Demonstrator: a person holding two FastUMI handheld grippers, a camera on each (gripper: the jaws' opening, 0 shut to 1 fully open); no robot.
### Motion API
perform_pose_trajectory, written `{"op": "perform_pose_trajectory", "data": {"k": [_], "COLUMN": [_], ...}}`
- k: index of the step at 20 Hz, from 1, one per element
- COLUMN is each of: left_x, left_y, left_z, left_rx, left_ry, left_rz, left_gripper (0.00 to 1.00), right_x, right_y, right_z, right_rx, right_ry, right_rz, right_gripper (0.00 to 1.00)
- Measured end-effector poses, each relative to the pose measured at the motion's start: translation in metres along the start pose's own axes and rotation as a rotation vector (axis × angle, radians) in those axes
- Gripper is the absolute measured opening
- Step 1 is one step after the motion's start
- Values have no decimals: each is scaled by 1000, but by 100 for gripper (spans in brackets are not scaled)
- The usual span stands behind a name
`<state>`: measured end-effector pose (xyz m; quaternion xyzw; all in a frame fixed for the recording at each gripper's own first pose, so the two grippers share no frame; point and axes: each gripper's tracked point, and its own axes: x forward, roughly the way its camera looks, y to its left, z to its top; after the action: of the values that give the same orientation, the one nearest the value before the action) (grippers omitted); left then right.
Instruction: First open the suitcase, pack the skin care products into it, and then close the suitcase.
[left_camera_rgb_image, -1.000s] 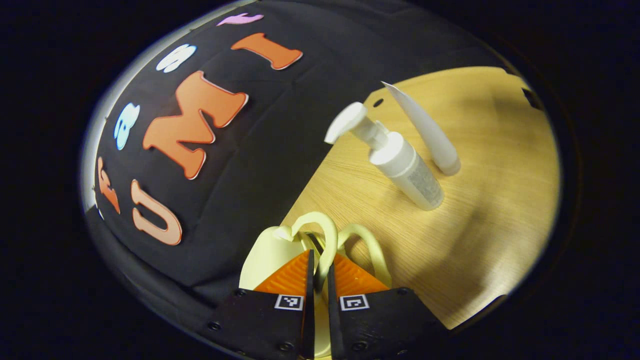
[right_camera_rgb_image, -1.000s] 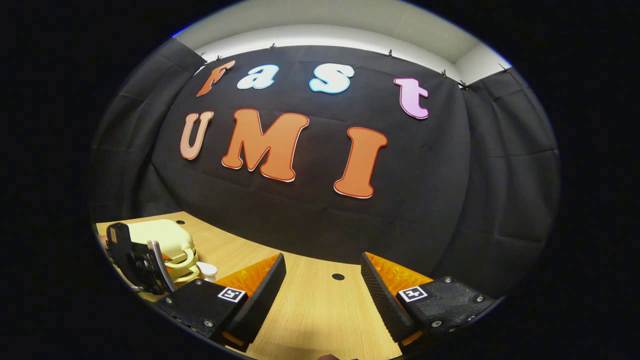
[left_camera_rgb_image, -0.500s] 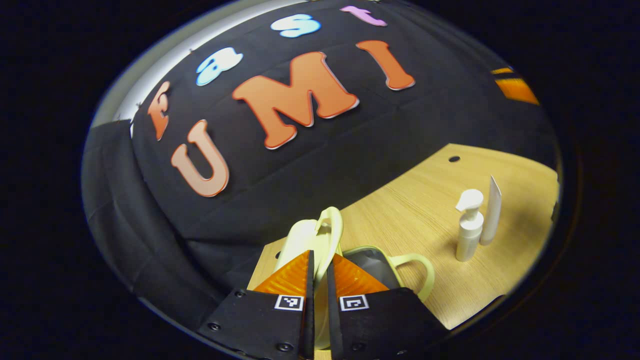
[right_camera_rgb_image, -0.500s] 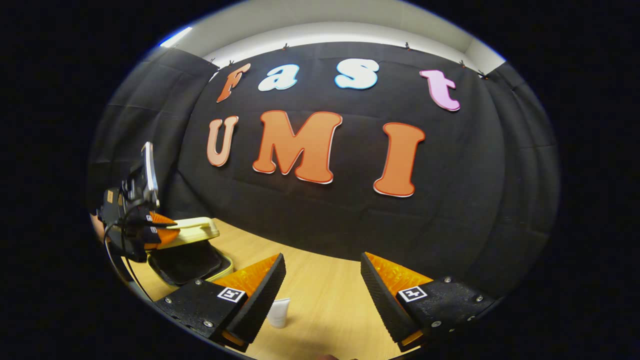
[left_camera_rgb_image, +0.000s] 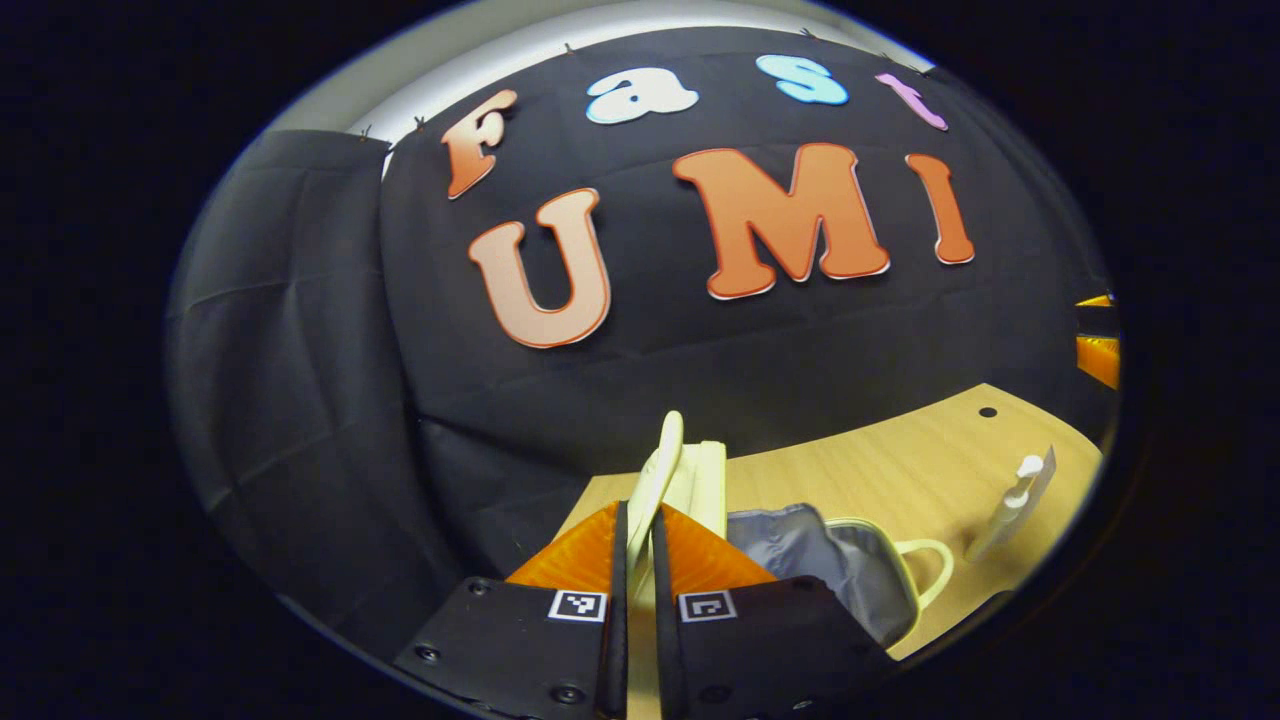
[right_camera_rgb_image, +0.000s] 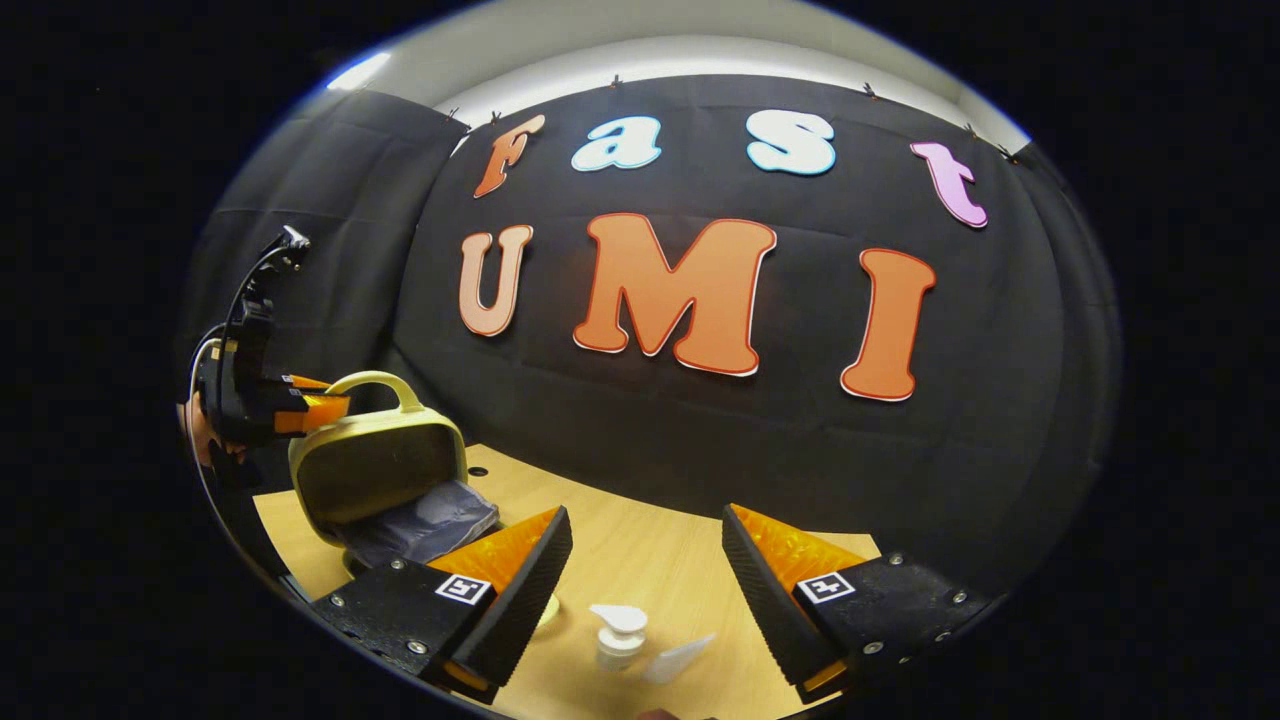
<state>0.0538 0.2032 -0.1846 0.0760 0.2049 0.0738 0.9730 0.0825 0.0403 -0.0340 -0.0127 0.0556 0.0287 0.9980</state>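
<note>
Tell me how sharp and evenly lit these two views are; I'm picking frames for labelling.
Left gripper view: fisheye bends the table edge; the suitcase lid handle between the left gripper fingers is crisp, the pump bottle near the rim small and dimmer. Right gripper view: a bright glare streak at top left, the open suitcase sharp, the right gripper sharp too.

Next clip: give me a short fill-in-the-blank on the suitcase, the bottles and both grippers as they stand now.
1. The left hand-held gripper is shut on the lid's ____.
2. The suitcase stands ____.
3. The pump bottle and tube rest on the ____.
4. The right hand-held gripper is ____.

Missing: handle; open; table; open
</note>
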Motion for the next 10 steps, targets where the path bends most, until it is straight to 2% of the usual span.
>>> {"op": "perform_pose_trajectory", "data": {"k": [4, 10], "left_x": [23, 69], "left_y": [76, 162], "left_z": [-37, -114], "left_rx": [-33, -79], "left_ry": [46, 164], "left_rz": [30, 77], "left_gripper": [12, 12], "right_x": [-2, -21], "right_y": [15, 15], "right_z": [2, -6], "right_rx": [7, 14], "right_ry": [18, 74], "right_rz": [-79, -270], "right_gripper": [95, 96]}}
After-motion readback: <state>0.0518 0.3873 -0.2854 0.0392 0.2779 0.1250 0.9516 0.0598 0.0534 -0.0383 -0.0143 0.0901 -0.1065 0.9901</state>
